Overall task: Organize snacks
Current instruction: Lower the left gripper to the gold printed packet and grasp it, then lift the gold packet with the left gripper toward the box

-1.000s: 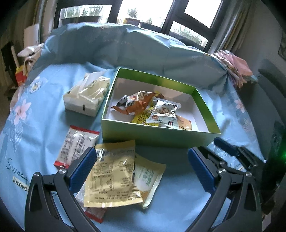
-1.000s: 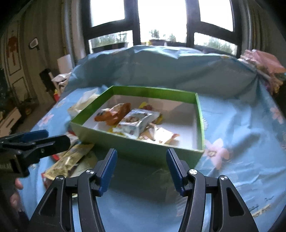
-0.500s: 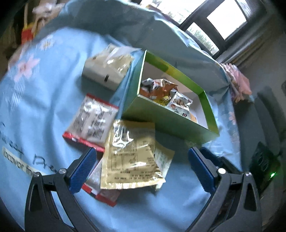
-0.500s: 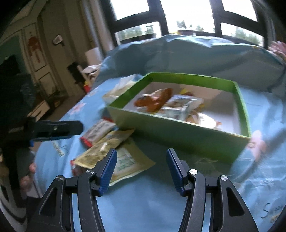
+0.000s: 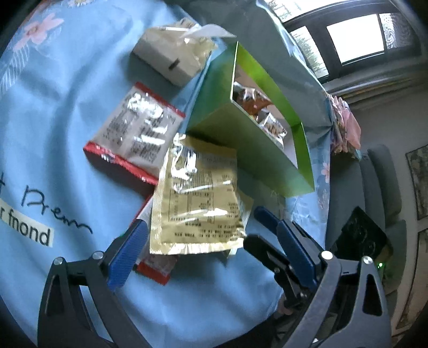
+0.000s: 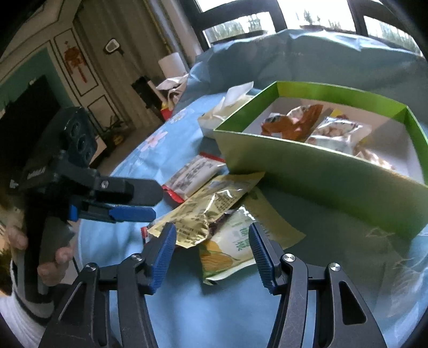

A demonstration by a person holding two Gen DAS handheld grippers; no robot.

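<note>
Both tools have come down over the loose packets; left tool point(image 5: 211, 249), jaws wide, has just been closing slightly around the yellow packet point(image 5: 198, 198), probably not touching; right tool point(image 6: 211, 254) half-open, empty.

A tissue box point(image 5: 171, 57) rests on the blue floral cloth point(image 5: 53, 112), beneath dark-framed windows point(image 6: 240, 18).

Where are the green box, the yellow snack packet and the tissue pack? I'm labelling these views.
green box point(image 6: 315, 176), right wrist view, near outer wall.
yellow snack packet point(image 5: 198, 198), left wrist view, printed back.
tissue pack point(image 5: 165, 56), left wrist view, white side.
</note>
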